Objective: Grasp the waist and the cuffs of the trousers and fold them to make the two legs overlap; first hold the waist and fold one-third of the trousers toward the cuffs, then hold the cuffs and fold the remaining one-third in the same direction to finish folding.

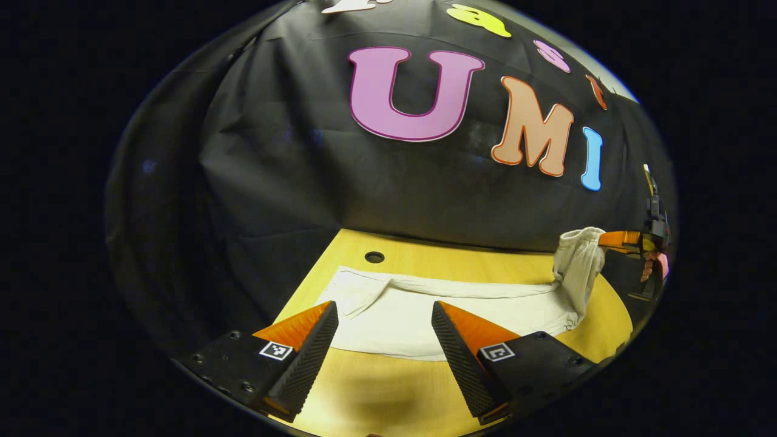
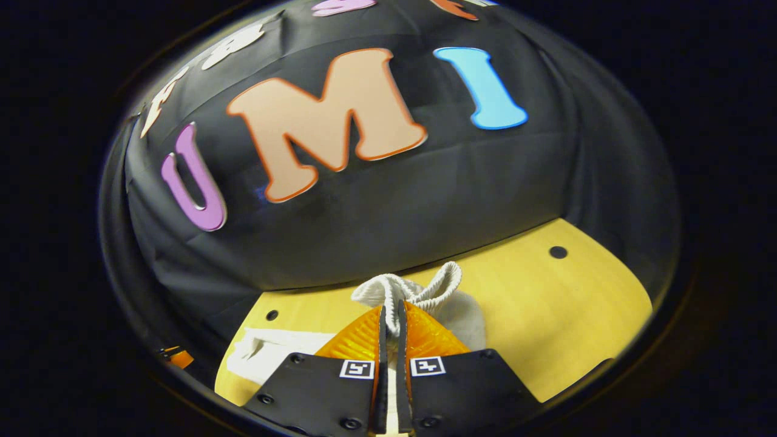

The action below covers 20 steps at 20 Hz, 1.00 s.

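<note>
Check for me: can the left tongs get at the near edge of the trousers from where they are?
Probably yes. The left tongs are open just short of the trousers on the table, nothing between.

A wooden tabletop (image 1: pixel 437 255) is lying under the black cloth wall (image 1: pixel 291 170), with a small round hole (image 1: pixel 374 257) showing near its back edge.

A staged recording booth, not a lived-in home. A creased black cloth wall (image 1: pixel 291 164) closes in directly behind a bare, pale wooden tabletop (image 2: pixel 546 315) with round cable holes (image 1: pixel 374 257).
</note>
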{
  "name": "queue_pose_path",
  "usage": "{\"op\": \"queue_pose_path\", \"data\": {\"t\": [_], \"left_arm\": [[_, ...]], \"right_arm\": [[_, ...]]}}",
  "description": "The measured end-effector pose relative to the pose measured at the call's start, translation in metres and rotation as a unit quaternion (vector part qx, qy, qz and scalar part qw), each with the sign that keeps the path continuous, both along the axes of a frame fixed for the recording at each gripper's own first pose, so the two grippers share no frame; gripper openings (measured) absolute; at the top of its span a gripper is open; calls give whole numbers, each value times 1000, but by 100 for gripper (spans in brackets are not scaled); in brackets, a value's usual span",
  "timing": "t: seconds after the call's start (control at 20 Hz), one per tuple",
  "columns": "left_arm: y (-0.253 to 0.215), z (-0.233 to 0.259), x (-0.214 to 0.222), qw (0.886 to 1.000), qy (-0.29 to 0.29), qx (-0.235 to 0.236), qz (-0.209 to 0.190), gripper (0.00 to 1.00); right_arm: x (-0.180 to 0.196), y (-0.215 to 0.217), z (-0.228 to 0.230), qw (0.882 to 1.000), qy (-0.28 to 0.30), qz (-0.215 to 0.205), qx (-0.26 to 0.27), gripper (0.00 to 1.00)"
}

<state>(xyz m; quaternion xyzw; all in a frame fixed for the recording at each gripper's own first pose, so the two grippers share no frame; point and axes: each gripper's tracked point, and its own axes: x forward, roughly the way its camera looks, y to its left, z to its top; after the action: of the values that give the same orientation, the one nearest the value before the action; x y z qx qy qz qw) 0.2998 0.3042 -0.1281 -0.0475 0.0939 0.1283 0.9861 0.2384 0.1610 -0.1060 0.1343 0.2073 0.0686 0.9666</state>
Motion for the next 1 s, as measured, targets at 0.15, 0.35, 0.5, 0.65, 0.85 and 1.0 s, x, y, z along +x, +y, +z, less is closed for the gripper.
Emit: {"op": "queue_pose_path", "data": {"t": [0.15, 0.35, 0.5, 0.65, 0.85, 1.0], "left_arm": [[22, -8, -5, 1000, 0, -1, 8, 95], [48, -23, -7, 1000, 9, -6, 14, 96], [66, -35, -6, 1000, 14, -9, 18, 96], [76, -52, 0, 999, 24, -20, 20, 96], [94, -73, 13, 998, 34, -33, 29, 95], [106, -96, 26, 997, 58, -34, 30, 96]], "right_arm": [[-17, 74, -14, 998, 8, 59, -3, 8], [-36, 134, -61, 991, 44, 120, -46, 8], [-41, 147, -90, 983, 60, 151, -90, 9], [-37, 149, -104, 973, 86, 185, -109, 15], [-39, 157, -101, 965, 101, 225, -94, 49], [-49, 151, -102, 965, 97, 217, -109, 97]]}}
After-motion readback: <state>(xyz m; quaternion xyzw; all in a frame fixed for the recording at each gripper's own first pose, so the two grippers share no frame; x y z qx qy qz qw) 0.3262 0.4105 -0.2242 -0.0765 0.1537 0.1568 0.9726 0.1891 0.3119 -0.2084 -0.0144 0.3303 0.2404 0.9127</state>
